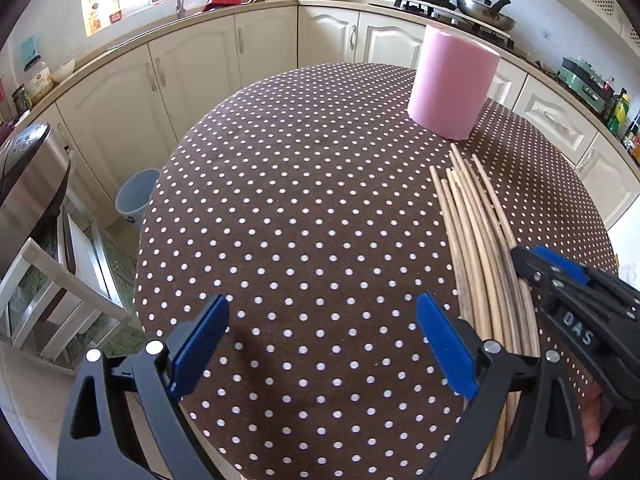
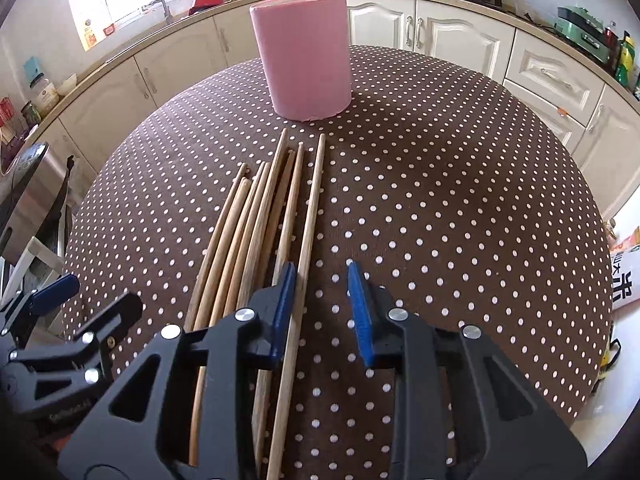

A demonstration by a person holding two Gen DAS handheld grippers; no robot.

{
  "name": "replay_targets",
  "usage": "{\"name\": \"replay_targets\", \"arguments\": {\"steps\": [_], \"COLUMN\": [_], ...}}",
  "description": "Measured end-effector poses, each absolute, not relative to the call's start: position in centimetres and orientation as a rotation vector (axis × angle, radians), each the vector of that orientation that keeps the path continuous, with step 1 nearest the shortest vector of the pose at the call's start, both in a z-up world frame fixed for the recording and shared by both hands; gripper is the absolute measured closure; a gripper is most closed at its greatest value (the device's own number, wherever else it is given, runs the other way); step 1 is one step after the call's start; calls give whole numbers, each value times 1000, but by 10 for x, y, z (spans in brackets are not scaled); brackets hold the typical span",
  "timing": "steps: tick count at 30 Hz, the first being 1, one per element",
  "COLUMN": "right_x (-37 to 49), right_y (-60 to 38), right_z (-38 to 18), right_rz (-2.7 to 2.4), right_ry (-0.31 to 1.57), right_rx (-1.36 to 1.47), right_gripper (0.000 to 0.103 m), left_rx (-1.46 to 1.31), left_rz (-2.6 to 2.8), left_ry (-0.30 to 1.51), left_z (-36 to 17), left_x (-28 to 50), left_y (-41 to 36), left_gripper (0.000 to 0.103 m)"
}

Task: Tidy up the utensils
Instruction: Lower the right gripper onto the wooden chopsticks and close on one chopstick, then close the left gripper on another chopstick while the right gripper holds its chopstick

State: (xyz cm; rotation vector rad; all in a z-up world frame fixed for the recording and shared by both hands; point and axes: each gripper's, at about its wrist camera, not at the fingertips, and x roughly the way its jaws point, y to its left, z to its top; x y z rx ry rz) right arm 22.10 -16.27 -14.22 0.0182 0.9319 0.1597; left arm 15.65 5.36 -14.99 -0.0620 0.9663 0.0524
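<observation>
We see every wooden chopstick (image 2: 260,216) lying loose on the dotted tablecloth (image 2: 440,200), near the pink holder (image 2: 304,56); nothing looks stowed. Our right gripper (image 2: 320,292) straddles the rightmost stick, pads not pinching. Our left gripper (image 1: 324,344) is spread, empty, left of the pile.

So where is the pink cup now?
The pink cup stands upright at the table's far side, just beyond the chopsticks' tips, right of centre in the left view.
</observation>
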Motion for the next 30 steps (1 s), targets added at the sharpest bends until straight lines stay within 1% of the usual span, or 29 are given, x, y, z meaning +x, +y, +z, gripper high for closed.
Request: {"name": "replay_targets", "arguments": {"steps": [5,7,8,9,15,21,30], "right_x": [235,239,240,241,239,230,218], "right_y": [-148,-151,-154,-157,-190,-205,-208], "right_z": [-147,-148,-148,-147,-149,-152,-150], "right_rz": [116,106,115,129,220,219,213], "right_ry": [914,904,907,913,944,940,940], "right_rx": [-47,-21,-1,24,222,262,258], "right_gripper": [75,84,95,96,97,97,97], "left_rx": [-67,-70,-69,-68,-65,6,28], "left_rz": [36,26,22,18,-50,-5,-11], "left_ry": [960,960,960,959,988,1008,1018], "left_z": [-146,-145,-144,-143,-145,-151,-153], "left_x": [159,161,163,165,178,193,218], "left_y": [47,45,43,42,28,11,-2], "left_gripper": [10,10,10,10,10,10,10]}}
